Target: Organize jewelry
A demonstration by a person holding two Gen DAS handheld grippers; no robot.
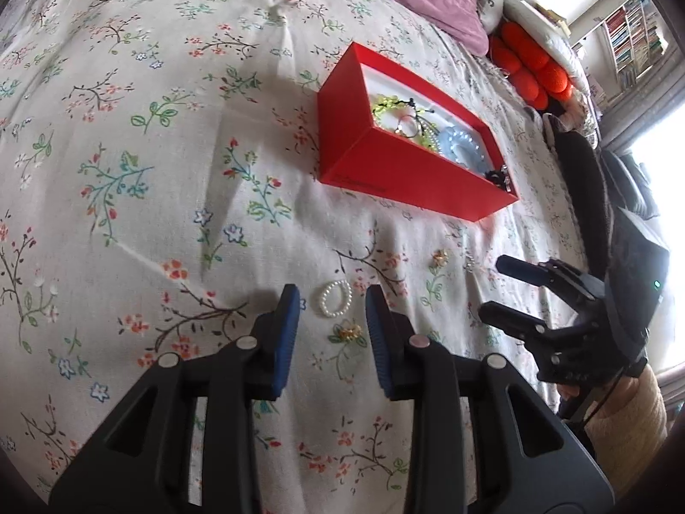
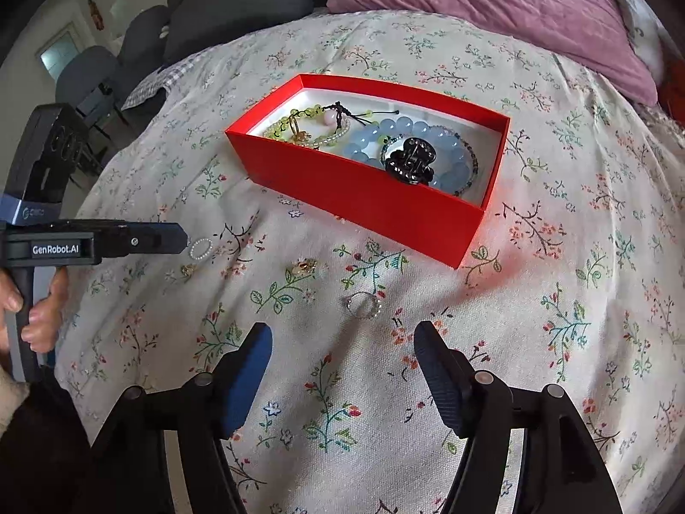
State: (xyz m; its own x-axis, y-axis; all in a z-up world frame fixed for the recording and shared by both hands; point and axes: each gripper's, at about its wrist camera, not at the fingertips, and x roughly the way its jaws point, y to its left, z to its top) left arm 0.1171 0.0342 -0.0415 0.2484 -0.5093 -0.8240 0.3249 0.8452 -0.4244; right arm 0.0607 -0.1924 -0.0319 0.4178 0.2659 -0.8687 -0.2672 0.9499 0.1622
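An open red box (image 1: pixel 398 167) (image 2: pixel 364 197) rests on the flowered bedspread and holds green and blue bead bracelets and a black hair claw (image 2: pixel 409 159). A small pearl ring (image 1: pixel 335 298) (image 2: pixel 200 249) lies just beyond my left gripper (image 1: pixel 332 312), which is open with nothing between its blue pads. A gold piece (image 1: pixel 347 332) lies close below the ring. A silver ring with small stones (image 2: pixel 364 303) lies ahead of my right gripper (image 2: pixel 342 342), open and empty. Another gold piece (image 2: pixel 305 266) (image 1: pixel 440 257) sits between the two rings.
The bedspread (image 2: pixel 556 257) fills both views. A purple pillow (image 2: pixel 513 8) lies behind the box. Orange round cushions (image 1: pixel 531 73) are at the bed's far right in the left wrist view. Grey chairs (image 2: pixel 141 34) stand beyond the bed's left edge. A hand (image 2: pixel 38 304) holds the left gripper's handle.
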